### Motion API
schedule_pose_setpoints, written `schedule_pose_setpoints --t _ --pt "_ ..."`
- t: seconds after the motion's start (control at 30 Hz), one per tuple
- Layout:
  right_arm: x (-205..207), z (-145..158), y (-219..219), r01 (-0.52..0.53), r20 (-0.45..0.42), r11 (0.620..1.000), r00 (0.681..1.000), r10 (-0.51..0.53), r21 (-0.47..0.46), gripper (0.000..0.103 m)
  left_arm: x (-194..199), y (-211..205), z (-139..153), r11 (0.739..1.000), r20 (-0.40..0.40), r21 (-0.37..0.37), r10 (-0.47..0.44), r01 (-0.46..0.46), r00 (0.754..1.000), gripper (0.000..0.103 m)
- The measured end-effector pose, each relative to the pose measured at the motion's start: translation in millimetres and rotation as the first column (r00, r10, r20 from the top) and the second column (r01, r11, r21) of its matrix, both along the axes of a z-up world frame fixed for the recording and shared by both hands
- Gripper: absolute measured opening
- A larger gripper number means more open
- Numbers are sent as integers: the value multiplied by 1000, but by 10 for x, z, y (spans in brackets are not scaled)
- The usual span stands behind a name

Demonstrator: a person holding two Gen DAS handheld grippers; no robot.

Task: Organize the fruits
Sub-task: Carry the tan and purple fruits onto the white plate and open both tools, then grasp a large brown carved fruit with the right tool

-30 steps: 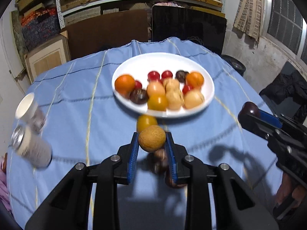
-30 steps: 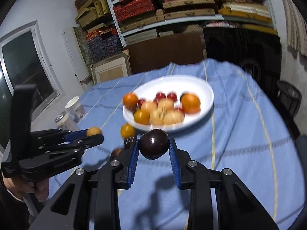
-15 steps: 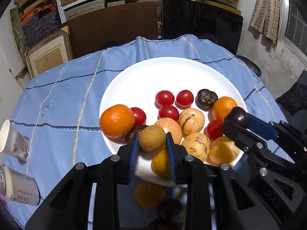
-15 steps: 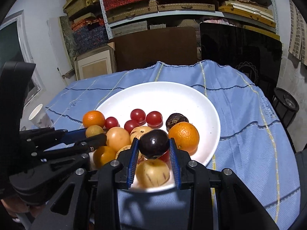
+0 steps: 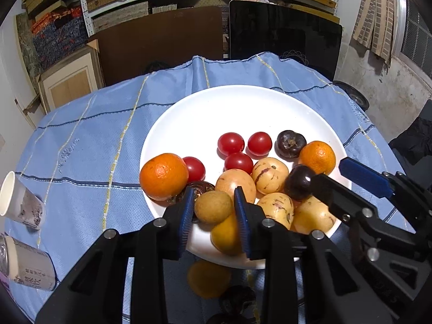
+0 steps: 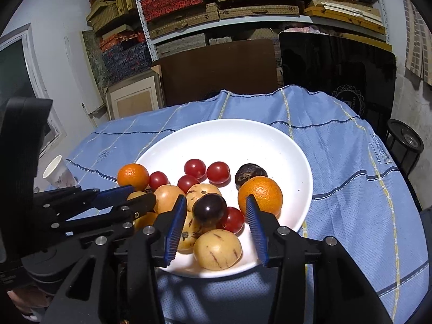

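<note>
**A:** What lay at the far left of the table?

**B:** A paper cup (image 5: 19, 205) on its side on the blue cloth (image 5: 89, 145), with a printed can (image 5: 28, 266) just below it. Both sat well apart from the white plate (image 5: 216, 108).

**A:** And the left gripper (image 5: 214, 210)?

**B:** It was clenched on a small tan-brown fruit (image 5: 213, 206), pinched between the blue pads over the plate's near rim. A large orange (image 5: 163, 176) sat just to its left on the plate, beside a red tomato (image 5: 195, 168).

**A:** What filled the middle of the plate?

**B:** Three more red tomatoes, several pale streaked fruits and a dark wrinkled fruit (image 5: 291, 143), with a smaller orange (image 5: 317, 157) at the right edge of the pile.

**A:** The right gripper (image 6: 216, 217)?

**B:** Its jaws stood spread apart, gripping nothing. The dark purple fruit (image 6: 210, 208) sat between them nearer the left pad, resting on the pile; whether that pad touched it, I could not tell.

**A:** Anything off the plate?

**B:** An orange-yellow fruit (image 5: 209, 280) lay on the cloth under the left gripper, with something dark just below it.
</note>
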State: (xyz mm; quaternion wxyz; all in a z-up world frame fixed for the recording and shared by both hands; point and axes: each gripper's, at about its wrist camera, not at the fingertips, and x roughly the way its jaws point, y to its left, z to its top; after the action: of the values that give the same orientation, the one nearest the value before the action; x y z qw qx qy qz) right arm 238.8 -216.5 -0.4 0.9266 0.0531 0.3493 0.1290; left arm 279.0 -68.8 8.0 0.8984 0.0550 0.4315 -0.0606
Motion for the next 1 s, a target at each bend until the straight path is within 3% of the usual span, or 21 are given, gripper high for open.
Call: schedule_pose_setpoints --t 0.1,0.17,0.23,0.3,0.43,0.5,0.83,1.0 --pt "-70 41 -55 4 4 1000 1000 -4 21 47 -37 11 49 1000 10 -13 1 0 1000 41" --pt "-140 71 -87 13 11 999 1000 -13 29 49 -79 18 100 1000 25 -13 2 -1 1000 55" --pt "-238 105 -141 19 14 999 1000 -19 41 53 -161 35 176 1000 56 -11 6 -6 998 76" --pt "-328 131 -180 22 19 999 1000 -23 42 53 -261 65 251 1000 85 -15 5 -4 996 78" --pt "-602 169 -265 21 20 999 1000 -22 47 57 -527 208 344 1000 89 12 13 -14 996 93" --pt "-789 176 -264 19 32 999 999 -20 26 64 -714 362 359 999 92 5 32 -33 995 95" --pt "-1396 -116 86 -86 -52 996 995 86 6 65 -1625 939 84 992 46 -35 122 -121 991 95" --pt "-1562 -269 400 -138 -87 989 987 134 -43 65 -1820 1047 -72 988 22 -54 144 -143 989 95"
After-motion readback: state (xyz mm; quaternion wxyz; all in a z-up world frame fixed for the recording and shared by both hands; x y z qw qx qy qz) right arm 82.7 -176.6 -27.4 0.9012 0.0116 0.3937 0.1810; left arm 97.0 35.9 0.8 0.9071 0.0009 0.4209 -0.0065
